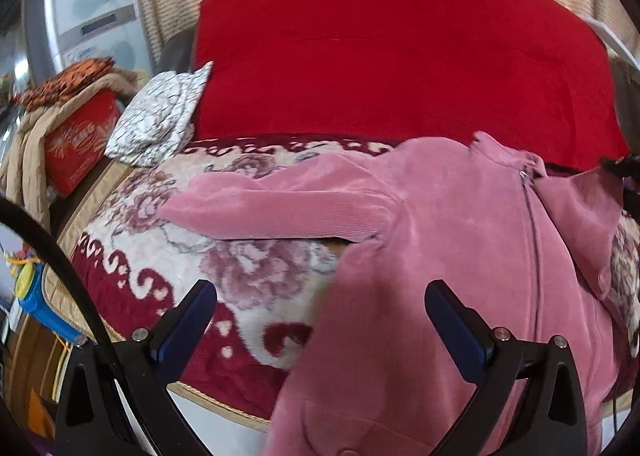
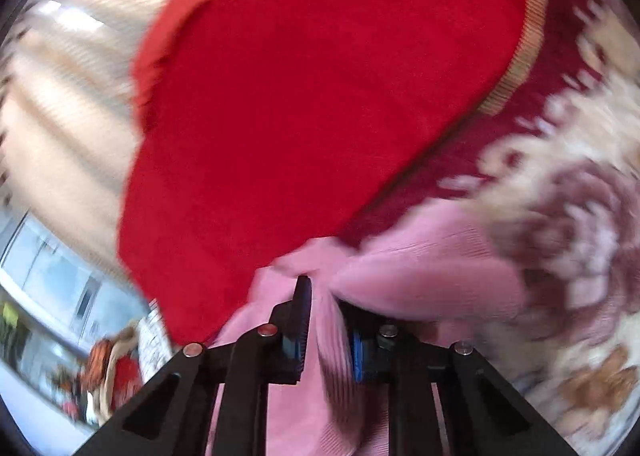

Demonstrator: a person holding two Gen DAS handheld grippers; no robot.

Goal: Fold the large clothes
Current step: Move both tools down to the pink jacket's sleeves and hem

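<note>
While the left tongs (image 1: 320, 320) hang wide apart over its hem, the pink corduroy zip-front jacket (image 1: 460, 256) lies spread on the floral cream-and-maroon bed blanket (image 1: 168, 256). Right tongs (image 2: 326, 330) pinch a bunched fold of its cloth. Farther back lies a red folded quilt (image 1: 400, 55).

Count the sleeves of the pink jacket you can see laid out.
2. One sleeve lies stretched leftward across the floral blanket; the other sleeve is folded at the right of the pink jacket, near the zipper.
</note>
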